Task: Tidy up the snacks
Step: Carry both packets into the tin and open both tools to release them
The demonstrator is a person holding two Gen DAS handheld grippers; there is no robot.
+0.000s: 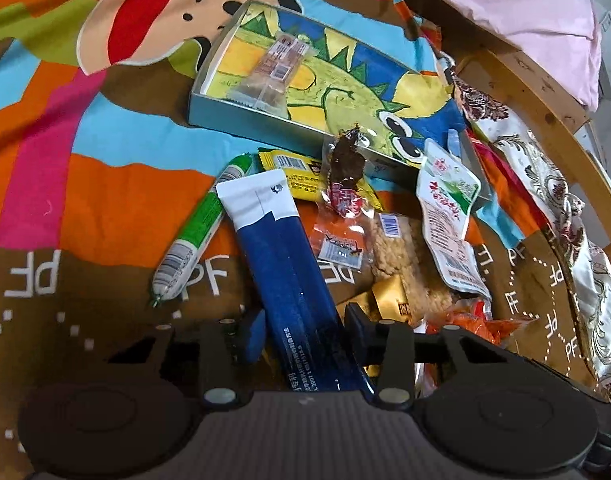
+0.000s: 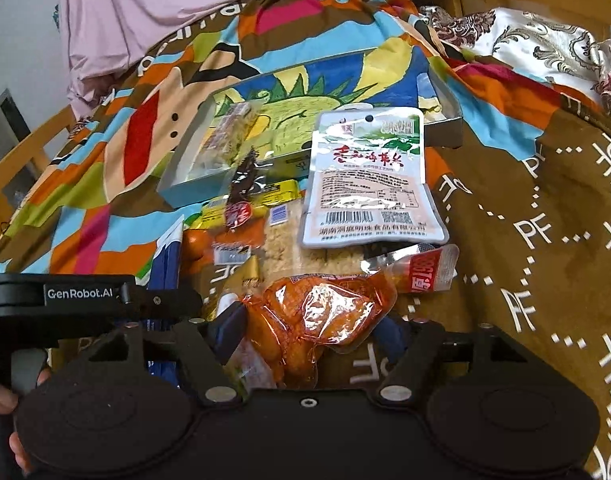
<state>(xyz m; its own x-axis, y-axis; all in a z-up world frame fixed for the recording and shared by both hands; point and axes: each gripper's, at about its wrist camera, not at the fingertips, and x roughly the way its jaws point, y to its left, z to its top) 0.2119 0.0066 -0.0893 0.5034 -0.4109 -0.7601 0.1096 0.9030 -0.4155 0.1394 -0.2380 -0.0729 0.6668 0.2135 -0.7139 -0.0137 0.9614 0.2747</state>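
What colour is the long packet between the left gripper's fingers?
Dark blue with a white top, clearest in the left wrist view.

- My left gripper (image 1: 305, 330): jaws narrow, pitched down, closed on the blue pouch (image 1: 289, 280).
- My right gripper (image 2: 309, 332): jaws wider, straddling an orange pack (image 2: 305, 320); grip unclear.

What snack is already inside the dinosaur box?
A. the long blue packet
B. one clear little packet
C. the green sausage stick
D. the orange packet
B: a single clear little packet lies on the dinosaur picture inside the box, while the other snacks sit outside it on the blanket.
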